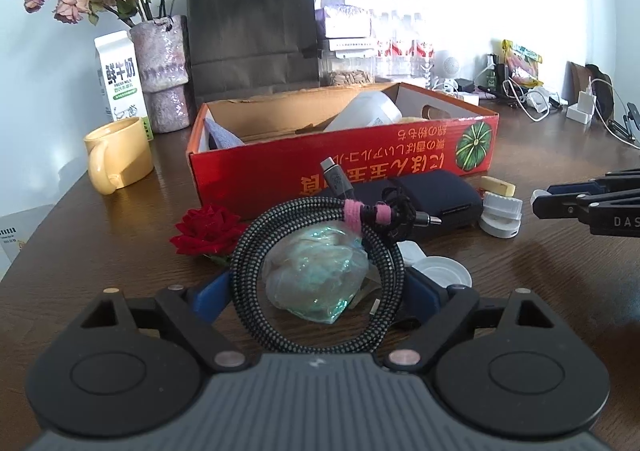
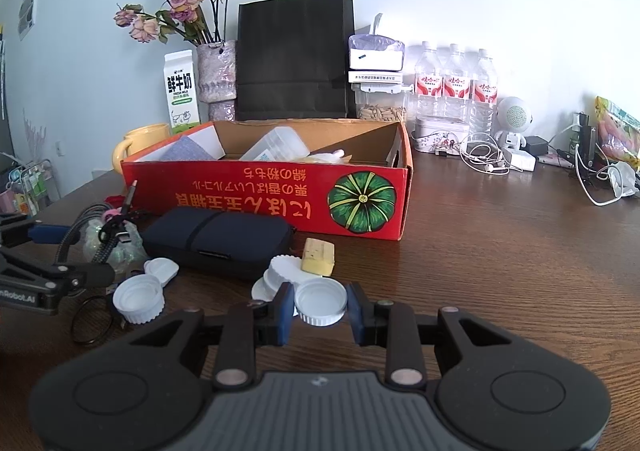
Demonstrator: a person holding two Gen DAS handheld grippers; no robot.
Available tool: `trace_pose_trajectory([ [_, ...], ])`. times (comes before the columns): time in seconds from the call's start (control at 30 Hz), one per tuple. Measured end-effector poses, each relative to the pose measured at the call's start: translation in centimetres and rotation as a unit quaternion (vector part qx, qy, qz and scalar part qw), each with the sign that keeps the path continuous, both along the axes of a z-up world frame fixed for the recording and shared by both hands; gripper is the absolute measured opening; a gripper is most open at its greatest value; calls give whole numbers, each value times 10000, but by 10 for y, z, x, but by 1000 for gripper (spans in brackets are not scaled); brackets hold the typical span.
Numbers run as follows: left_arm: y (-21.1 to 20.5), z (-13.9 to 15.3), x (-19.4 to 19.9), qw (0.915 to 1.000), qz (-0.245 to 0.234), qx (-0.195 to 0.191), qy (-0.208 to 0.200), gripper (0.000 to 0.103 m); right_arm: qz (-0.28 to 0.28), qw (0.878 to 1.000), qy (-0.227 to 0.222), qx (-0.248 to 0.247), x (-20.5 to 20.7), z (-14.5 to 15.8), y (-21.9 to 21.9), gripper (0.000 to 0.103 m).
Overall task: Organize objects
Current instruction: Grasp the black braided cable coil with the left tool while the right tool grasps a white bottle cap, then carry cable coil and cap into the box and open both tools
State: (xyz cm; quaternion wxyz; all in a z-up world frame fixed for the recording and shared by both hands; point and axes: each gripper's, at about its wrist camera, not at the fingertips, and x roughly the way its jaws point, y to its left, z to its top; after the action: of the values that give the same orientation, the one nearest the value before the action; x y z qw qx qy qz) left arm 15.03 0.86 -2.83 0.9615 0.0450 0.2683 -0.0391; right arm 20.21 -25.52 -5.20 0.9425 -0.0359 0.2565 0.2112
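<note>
Dark wood table (image 2: 500, 251), cluttered, red cardboard box (image 1: 340, 155) at back. Left tool (image 1: 320, 283) spread wide, fingers flanking coiled braided cable (image 1: 320, 275), which stands on edge between them, coil plane facing camera; pads look not yet pressing. Cable lies straight ahead, box directly beyond it. Right tool (image 2: 320, 307) pinches white bottle cap (image 2: 320, 305). Left hand nearer cable; likely next: close, lift into box.

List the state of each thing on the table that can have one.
Red cardboard box: open, partly filled.
Braided black cable: coiled, tied with pink strap, between left claw fingers.
White plastic cap: gripped by right claw.
Yellow ceramic mug: upright.
Black paper bag: standing.
</note>
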Motion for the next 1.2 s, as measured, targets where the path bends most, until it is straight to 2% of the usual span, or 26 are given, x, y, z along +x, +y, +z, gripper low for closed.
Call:
trace_pose_trajectory([
  [0.23,2,13,-10,9999,105,-23,-120,90,-57,10000,-70,-4,-1,1,-1,27],
  [0.43,2,35,-16,9993,81,-29,-366,90,28,9996,-288,-75,-7,4,7,27],
  [0.67,-1,56,-6,9982,165,-89,-564,90,230,9975,-670,-68,-9,27,25,27],
  [0.97,0,73,26,9969,207,-326,-692,90,362,9940,-1024,-91,21,56,53,27],
  [1.2,3,78,61,9957,281,-510,-719,90,220,9934,-1129,-54,65,67,66,27],
])
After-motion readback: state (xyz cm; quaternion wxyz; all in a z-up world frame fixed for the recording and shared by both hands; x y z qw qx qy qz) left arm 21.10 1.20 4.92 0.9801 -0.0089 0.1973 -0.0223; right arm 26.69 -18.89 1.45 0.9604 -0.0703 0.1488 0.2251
